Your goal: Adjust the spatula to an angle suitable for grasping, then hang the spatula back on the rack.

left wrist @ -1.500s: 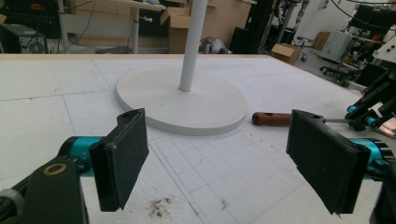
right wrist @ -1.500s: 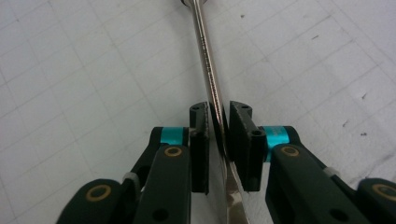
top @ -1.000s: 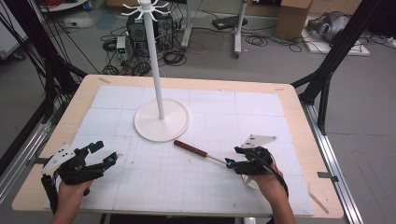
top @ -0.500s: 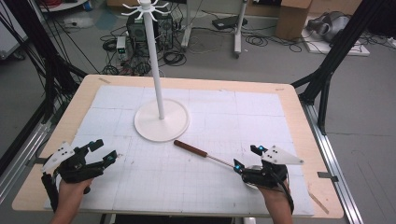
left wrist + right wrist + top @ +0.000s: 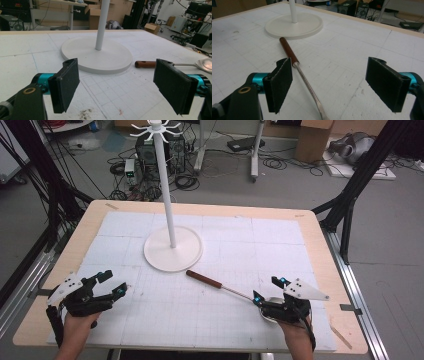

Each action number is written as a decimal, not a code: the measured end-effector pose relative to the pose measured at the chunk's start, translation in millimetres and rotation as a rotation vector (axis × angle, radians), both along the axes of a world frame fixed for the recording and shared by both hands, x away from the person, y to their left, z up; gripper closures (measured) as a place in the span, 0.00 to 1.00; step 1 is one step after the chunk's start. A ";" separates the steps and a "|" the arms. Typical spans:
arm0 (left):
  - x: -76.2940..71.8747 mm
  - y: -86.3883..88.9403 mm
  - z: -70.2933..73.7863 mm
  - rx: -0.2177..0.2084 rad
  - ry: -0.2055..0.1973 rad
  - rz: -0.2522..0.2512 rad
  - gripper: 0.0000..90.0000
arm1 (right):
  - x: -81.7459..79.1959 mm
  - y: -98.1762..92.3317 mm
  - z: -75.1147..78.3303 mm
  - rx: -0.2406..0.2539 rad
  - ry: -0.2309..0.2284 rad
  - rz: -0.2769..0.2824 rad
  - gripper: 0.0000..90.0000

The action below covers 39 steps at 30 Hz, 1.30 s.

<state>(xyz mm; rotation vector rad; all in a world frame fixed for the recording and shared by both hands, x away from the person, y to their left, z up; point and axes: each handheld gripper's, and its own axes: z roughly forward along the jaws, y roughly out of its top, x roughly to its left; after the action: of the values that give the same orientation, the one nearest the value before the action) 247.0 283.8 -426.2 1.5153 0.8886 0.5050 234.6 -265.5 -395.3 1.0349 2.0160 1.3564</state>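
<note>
Jaws of the left gripper (image 5: pixel 112 282) stand apart over bare white bench (image 5: pixel 250 240), nothing between them. Just beyond sits the white stand (image 5: pixel 173 249). From beside its base a wooden-handled spoon (image 5: pixel 204 279) lies slanting rightward. Its bowl end lies between the right gripper (image 5: pixel 269 290) jaws, which have just been opening and stand wide, clear of it.

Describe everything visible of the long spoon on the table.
The spoon has a dark reddish-brown wooden-looking handle, a thin shiny metal shaft and a metal bowl. It lies flat on the white gridded mat, handle end just short of the white stand base, bowl end by the right gripper, whose open jaws straddle the shaft without pressing it.
</note>
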 end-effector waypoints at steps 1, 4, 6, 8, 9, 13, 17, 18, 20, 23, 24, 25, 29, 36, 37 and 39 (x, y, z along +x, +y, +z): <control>0.0 0.0 0.0 0.000 0.000 0.000 0.24 | 0.0 0.0 0.0 0.000 0.000 0.000 0.23; 0.1 0.1 -0.1 0.002 0.000 -0.001 0.23 | 0.6 2.0 2.1 0.005 0.005 0.008 0.25; 0.0 -0.1 -0.2 0.002 0.001 -0.002 0.23 | 3.4 4.6 2.4 -0.005 0.008 0.018 0.24; -0.1 -0.1 -0.2 0.002 0.000 -0.003 0.23 | 7.8 7.6 1.7 -0.021 0.027 0.031 0.21; -0.2 -0.1 -0.2 0.004 0.000 -0.004 0.23 | 7.8 7.6 1.7 -0.021 0.027 0.031 0.21; -0.7 -0.9 -0.5 0.018 0.004 -0.010 0.24 | 26.2 16.0 1.5 -0.091 0.099 0.073 0.20; -1.4 -3.8 -0.5 0.021 0.011 -0.011 0.24 | 33.7 23.5 -0.4 -0.165 0.142 0.137 0.20; -1.3 -4.1 -0.5 0.028 0.009 -0.012 0.24 | 35.3 25.6 -2.0 -0.183 0.154 0.147 0.21; -1.7 -5.2 -0.4 0.035 0.012 -0.014 0.24 | 38.8 29.4 -5.1 -0.217 0.187 0.191 0.29; -2.1 -5.6 -0.4 0.035 0.012 -0.016 0.24 | 44.4 36.2 -8.3 -0.286 0.238 0.244 0.34; -2.1 -5.6 -0.5 0.034 0.014 -0.014 0.24 | 47.1 38.0 -9.0 -0.305 0.250 0.259 0.36; -2.0 -5.5 -0.6 0.033 0.013 -0.012 0.24 | 49.3 39.7 -9.5 -0.316 0.258 0.274 0.38; -2.1 -5.6 -0.7 0.031 0.016 -0.014 0.24 | 58.9 45.4 -12.3 -0.370 0.304 0.325 0.44; -2.2 -5.6 -1.1 0.035 0.020 -0.018 0.24 | 73.1 50.8 -21.1 -0.436 0.386 0.369 0.53; -2.0 -5.8 -1.2 0.036 0.021 -0.019 0.24 | 74.2 51.3 -22.6 -0.438 0.393 0.371 0.55; -1.8 -6.0 -1.2 0.037 0.019 -0.022 0.24 | 76.3 52.7 -25.5 -0.462 0.404 0.380 0.57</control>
<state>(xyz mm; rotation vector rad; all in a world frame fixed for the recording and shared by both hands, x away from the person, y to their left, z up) 245.1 277.8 -427.4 1.5639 0.8811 0.4938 310.8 -212.7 -420.8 0.7794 2.7650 0.8065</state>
